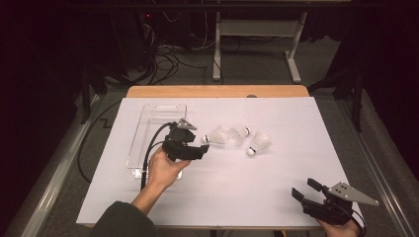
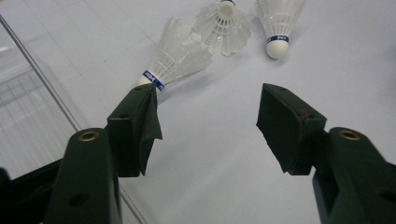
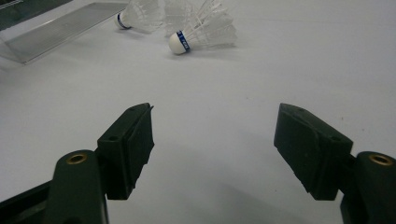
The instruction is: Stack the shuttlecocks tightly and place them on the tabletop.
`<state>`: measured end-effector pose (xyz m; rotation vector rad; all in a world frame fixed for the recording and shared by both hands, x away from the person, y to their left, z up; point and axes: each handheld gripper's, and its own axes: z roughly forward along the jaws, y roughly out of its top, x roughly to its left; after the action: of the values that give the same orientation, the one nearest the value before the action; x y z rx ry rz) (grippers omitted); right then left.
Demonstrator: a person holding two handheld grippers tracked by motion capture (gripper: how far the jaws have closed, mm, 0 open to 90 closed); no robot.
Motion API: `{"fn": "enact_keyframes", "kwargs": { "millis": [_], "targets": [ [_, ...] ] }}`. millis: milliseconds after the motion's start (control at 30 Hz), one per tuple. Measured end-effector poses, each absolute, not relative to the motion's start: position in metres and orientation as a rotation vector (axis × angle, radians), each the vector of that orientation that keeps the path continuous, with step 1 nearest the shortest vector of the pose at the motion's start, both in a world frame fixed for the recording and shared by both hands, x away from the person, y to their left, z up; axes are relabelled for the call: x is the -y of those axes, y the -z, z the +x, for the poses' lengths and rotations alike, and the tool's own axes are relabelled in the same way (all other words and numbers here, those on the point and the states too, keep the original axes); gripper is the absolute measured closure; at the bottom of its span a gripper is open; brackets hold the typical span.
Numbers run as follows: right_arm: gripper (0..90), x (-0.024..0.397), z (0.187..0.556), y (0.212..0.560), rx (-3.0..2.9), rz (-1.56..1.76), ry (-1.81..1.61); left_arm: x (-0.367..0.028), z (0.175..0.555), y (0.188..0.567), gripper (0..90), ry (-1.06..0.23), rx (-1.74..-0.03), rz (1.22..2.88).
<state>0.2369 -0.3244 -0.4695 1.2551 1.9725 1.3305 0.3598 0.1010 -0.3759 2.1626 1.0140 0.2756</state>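
Left gripper view has the left gripper [image 2: 208,128] spread wide and empty, the nearest shuttlecock [image 2: 180,58] lying just ahead, cork toward its left jaw

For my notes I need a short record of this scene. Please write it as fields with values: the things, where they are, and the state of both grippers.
surface: white table
shuttlecocks: three, lying in a cluster at the middle; nearest one, middle one, far one
tray: clear tray, left of the shuttlecocks, looks empty
left gripper: open, holds nothing, aimed at the nearest one
right gripper: open, holds nothing, near the table's right front corner
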Motion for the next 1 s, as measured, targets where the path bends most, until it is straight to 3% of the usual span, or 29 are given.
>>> {"fn": "enact_keyframes", "kwargs": {
  "millis": [1000],
  "targets": [
    [28.9, 0.324, 0.237, 0.469, -1.974, 1.251, -1.327, -0.113, 0.331, 0.383, 39.1, -0.261, -0.982, 2.144]
  ]
}}
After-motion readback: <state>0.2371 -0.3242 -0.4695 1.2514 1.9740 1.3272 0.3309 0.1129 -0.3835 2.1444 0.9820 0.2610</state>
